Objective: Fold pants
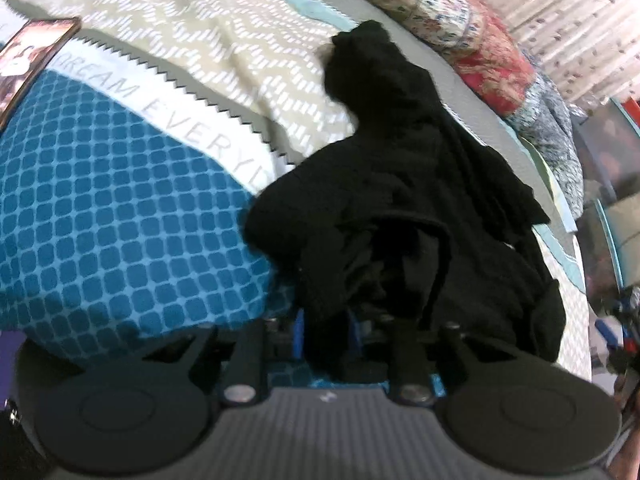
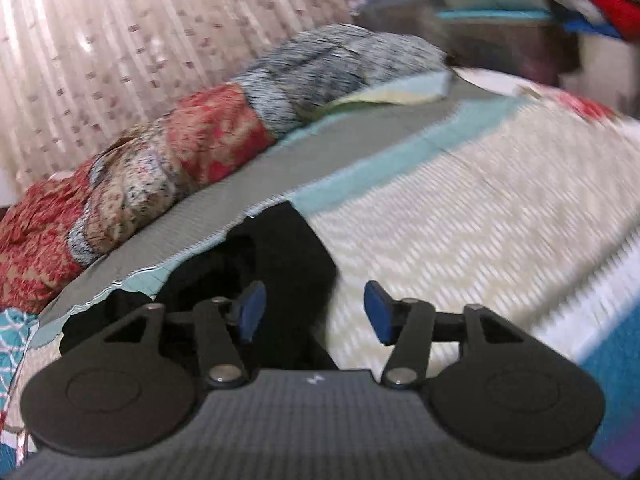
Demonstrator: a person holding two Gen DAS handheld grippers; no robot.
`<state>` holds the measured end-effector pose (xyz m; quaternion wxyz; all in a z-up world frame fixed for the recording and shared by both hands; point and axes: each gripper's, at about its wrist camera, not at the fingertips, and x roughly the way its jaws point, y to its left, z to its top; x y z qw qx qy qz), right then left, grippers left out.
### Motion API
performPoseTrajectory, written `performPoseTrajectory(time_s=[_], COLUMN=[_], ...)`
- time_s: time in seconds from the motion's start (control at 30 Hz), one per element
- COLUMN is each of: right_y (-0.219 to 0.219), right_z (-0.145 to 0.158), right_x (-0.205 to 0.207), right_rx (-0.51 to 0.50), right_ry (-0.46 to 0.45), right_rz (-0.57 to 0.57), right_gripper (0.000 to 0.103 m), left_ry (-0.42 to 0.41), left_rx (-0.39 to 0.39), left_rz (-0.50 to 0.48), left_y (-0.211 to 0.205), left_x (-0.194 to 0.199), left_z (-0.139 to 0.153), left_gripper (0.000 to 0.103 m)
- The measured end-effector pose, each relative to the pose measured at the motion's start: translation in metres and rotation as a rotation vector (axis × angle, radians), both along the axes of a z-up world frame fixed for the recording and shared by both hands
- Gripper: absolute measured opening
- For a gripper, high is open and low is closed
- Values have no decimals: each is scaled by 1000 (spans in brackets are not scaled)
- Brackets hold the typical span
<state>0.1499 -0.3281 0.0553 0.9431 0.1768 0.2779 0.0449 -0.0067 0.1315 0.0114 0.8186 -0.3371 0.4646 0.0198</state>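
Pants (image 1: 400, 200) bunched, pinched in left gripper (image 1: 326, 330); right gripper (image 2: 310, 312) open, empty. Risk: lone pinch slips, fold crooked.

Bed with patchwork bedspread (image 1: 132, 216): blue grid patch, white lettered band, beige zigzag panel, grey and teal strips. Rumpled floral quilt (image 2: 132, 168) in red and cream heaped along far edge, next to a grey mottled blanket (image 2: 332, 64). Backlit pale curtain (image 2: 120, 32) with small motifs behind. Blurred, possibly shelves (image 2: 500, 12) holding folded cloth.
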Motion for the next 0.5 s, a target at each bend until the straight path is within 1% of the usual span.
performPoseTrajectory(time_s=[0.03, 0.07, 0.1, 0.13, 0.17, 0.23, 0.3, 0.33, 0.43, 0.5], right_y=[5, 8, 10, 13, 12, 12, 9, 5, -6, -10], right_z=[-1, -3, -6, -10, -15, -24, -37, -41, -58, -69], right_x=[17, 29, 43, 61, 71, 94, 124, 131, 154, 167], right_rx=[-21, -34, -44, -52, -66, -99, -97, -85, 17, 79], right_ry=[11, 23, 35, 50, 64, 99, 140, 160, 226, 262], right_rz=[31, 60, 87, 104, 99, 77, 48, 29, -36, -73], right_gripper=[60, 66, 68, 71, 71, 71, 71, 71, 71, 71], left_ry=[5, 8, 8, 2, -2, 0, 5, 10, 16, 25], left_rx=[-3, 0, 9, 11, 8, 10, 7, -1, -20, -10], left_rz=[6, 14, 22, 25, 24, 16, 0, -8, -39, -56], left_y=[1, 1, 2, 4, 3, 1, -2, -4, -10, -15], left_x=[0, -1, -2, -2, -1, 1, 5, 7, 13, 20], left_z=[-1, 0, 1, 1, 3, 4, 4, 4, 4, 5], left_gripper=[28, 36, 45, 48, 50, 50, 50, 50, 50, 59])
